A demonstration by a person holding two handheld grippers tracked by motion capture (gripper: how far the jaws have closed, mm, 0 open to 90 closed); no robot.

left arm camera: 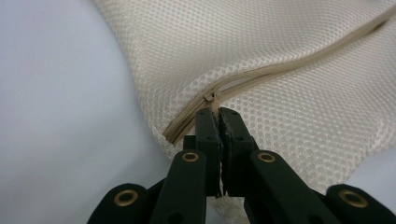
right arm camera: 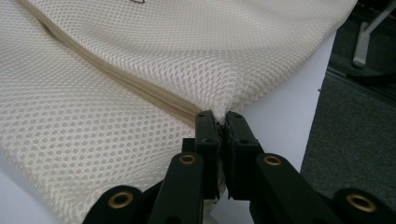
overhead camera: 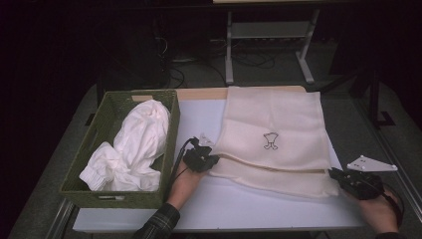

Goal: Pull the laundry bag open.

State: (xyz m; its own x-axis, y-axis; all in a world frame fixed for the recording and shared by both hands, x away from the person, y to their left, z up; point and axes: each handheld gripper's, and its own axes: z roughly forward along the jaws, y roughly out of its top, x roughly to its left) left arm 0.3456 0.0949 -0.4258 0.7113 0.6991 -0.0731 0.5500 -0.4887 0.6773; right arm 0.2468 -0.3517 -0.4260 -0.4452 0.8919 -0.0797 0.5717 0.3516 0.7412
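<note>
Left gripper view: zipper pull [left arm camera: 214, 99] half hidden between fingers [left arm camera: 208, 126].

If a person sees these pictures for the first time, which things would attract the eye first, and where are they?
First comes the cream mesh laundry bag, lying flat at the middle of the white table, with a small dark emblem on top. The left gripper is shut on its zipper pull, while the right gripper pinches the bag's other near corner. To the left stands a green woven basket with crumpled white clothing in it.
</note>
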